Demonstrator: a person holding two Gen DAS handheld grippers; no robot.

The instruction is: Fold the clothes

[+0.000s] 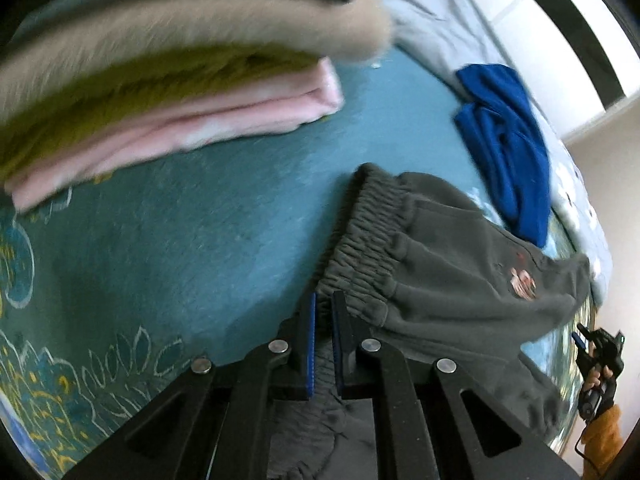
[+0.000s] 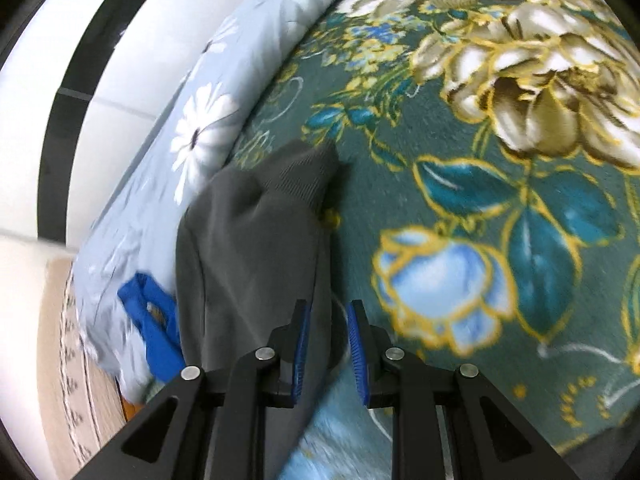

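Matt grey cloth trousers (image 1: 432, 264) — plush, fuzzy floral blanket (image 2: 500, 208)

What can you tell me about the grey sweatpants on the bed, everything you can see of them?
The grey sweatpants are soft dark-grey jersey with a gathered elastic waistband and a small pinkish logo. They lie rumpled, not yet folded, on the teal floral blanket, beside a blue garment. The left gripper pinches the waistband end. The right gripper has the leg fabric between its fingers; a ribbed cuff points away.
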